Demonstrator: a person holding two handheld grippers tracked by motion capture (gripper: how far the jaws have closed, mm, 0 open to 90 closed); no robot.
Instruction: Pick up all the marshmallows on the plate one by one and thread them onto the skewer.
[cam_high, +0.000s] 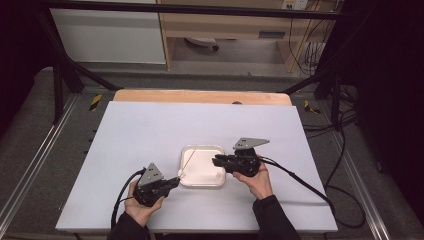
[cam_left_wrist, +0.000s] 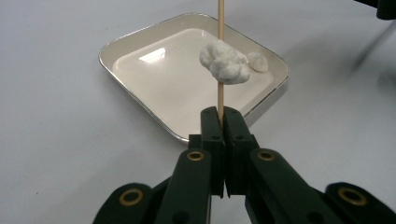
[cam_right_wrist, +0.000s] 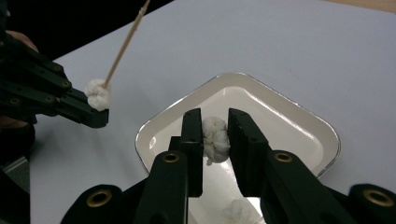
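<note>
The left gripper (cam_left_wrist: 223, 114) is clenched on a wooden skewer (cam_left_wrist: 220, 28), holding it steady with one white marshmallow (cam_left_wrist: 224, 61) already threaded just ahead of its jaws. The right gripper (cam_right_wrist: 215, 128) grasps a second marshmallow piece (cam_right_wrist: 215, 139) above the tray (cam_right_wrist: 289, 109), probably to thread it next; another piece seems to lie below.

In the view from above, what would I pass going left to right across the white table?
Left gripper, shut on a thin wooden skewer → white square tray → right gripper, holding a white lump over the tray.
</note>
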